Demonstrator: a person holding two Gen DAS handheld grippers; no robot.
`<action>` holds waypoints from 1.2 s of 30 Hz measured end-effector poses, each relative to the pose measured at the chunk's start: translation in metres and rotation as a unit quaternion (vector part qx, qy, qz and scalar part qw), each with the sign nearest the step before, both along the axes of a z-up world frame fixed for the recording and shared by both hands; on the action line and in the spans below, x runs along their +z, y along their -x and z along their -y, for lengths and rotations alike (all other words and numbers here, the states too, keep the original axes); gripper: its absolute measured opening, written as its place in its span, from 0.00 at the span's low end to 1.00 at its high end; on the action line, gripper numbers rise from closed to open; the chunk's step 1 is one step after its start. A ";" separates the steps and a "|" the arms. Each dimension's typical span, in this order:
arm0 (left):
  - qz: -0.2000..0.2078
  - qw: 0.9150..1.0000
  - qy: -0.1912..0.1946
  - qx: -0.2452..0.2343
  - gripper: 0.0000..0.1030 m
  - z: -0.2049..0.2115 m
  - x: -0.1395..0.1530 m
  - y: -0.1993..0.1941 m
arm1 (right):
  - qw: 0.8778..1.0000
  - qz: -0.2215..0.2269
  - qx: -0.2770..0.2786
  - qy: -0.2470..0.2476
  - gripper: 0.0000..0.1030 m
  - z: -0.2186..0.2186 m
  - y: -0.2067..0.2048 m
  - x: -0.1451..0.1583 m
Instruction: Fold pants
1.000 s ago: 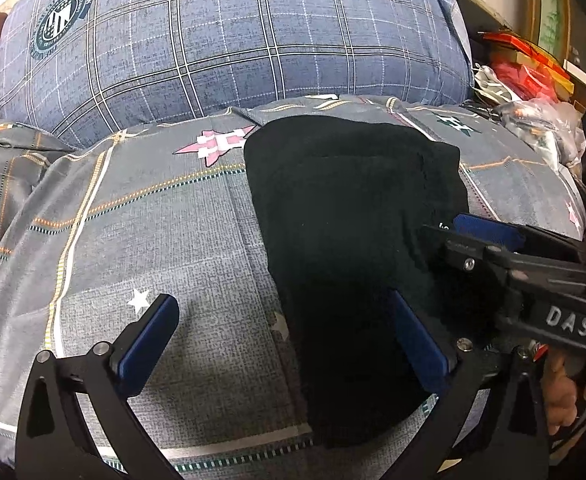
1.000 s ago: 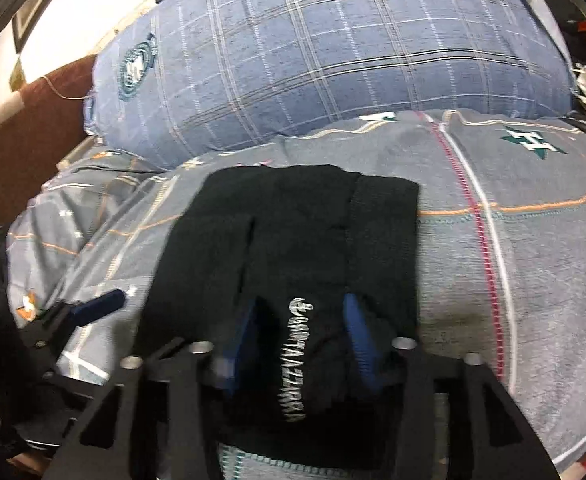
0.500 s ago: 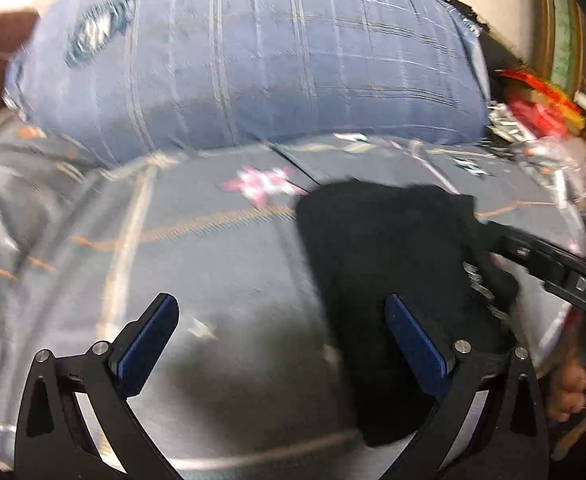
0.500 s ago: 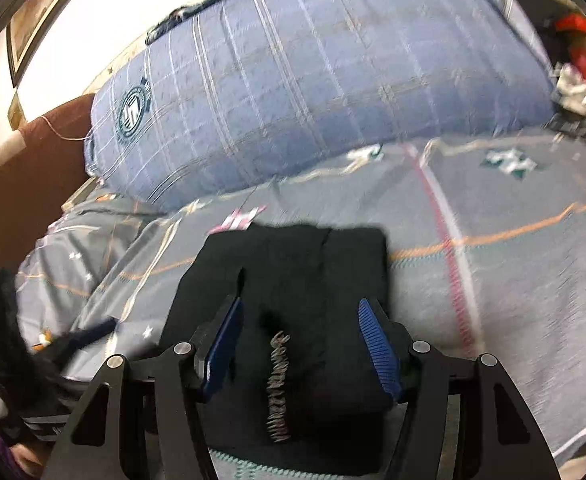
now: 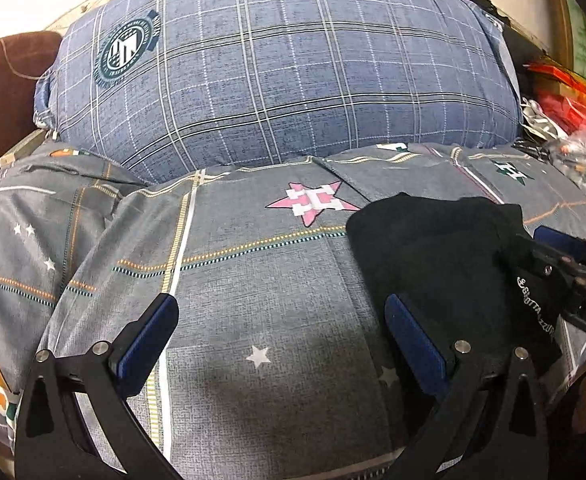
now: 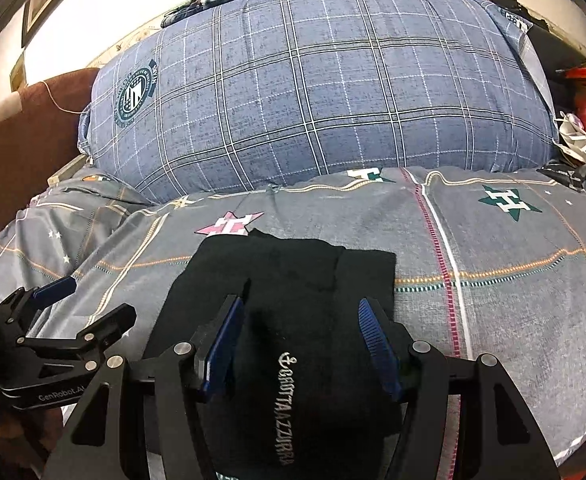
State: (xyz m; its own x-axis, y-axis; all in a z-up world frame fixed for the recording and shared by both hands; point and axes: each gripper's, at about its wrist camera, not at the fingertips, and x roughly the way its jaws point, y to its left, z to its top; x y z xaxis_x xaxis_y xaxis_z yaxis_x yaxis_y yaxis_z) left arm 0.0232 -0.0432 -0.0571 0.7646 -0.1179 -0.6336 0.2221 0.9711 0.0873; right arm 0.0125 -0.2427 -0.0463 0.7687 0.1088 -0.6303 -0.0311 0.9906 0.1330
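The black pants (image 6: 293, 320) lie as a compact folded rectangle on the grey star-print bedspread (image 6: 493, 280), just in front of the big blue plaid pillow (image 6: 313, 100). White brand lettering (image 6: 283, 408) runs along the near fold.

In the right wrist view the bundle sits from centre down to 6 o'clock, and the right gripper (image 6: 301, 344) hangs directly over it with its blue pads spread to either side of the lettering, clamping nothing. Whether the pads touch the cloth cannot be told. The left gripper (image 5: 281, 344) is spread wide as well, over bare bedspread. In its own view the pants (image 5: 441, 264) lie off at 3 o'clock, and only the inner pad is close to their edge.

Judging by the tidy stacked layers, the folding looks nearly complete, and the step in hand appears to be letting go of and checking the last fold. Any next move would call for a light press to flatten the top layer, or for squaring the far edge at 12 o'clock, where one layer steps slightly past the other, without dragging the stack across the soft, yielding bedding.
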 end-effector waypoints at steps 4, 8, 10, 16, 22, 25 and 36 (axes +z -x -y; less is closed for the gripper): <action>-0.006 1.000 0.000 0.016 1.00 -0.008 -0.003 -0.006 | 1.000 -0.004 0.011 -0.003 0.60 -0.008 -0.005 -0.001; -0.012 1.000 0.005 0.024 1.00 -0.013 -0.004 -0.009 | 1.000 -0.003 0.024 -0.003 0.61 -0.016 -0.006 -0.001; -0.011 1.000 0.003 0.026 1.00 -0.013 -0.005 -0.008 | 1.000 -0.004 0.031 -0.001 0.61 -0.021 -0.007 -0.002; -0.010 1.000 -0.004 0.024 1.00 -0.012 -0.007 -0.008 | 0.999 0.000 0.045 0.012 0.62 -0.032 -0.005 -0.002; -0.005 1.000 -0.005 0.022 1.00 -0.010 -0.006 -0.005 | 0.999 0.000 0.044 0.024 0.62 -0.032 -0.003 -0.004; -0.005 1.000 -0.007 0.018 1.00 -0.008 -0.005 -0.003 | 0.999 -0.001 0.041 0.025 0.62 -0.029 -0.003 -0.005; -0.001 1.000 -0.003 0.024 1.00 -0.003 0.007 0.016 | 0.999 0.015 0.029 0.029 0.62 -0.020 0.011 0.004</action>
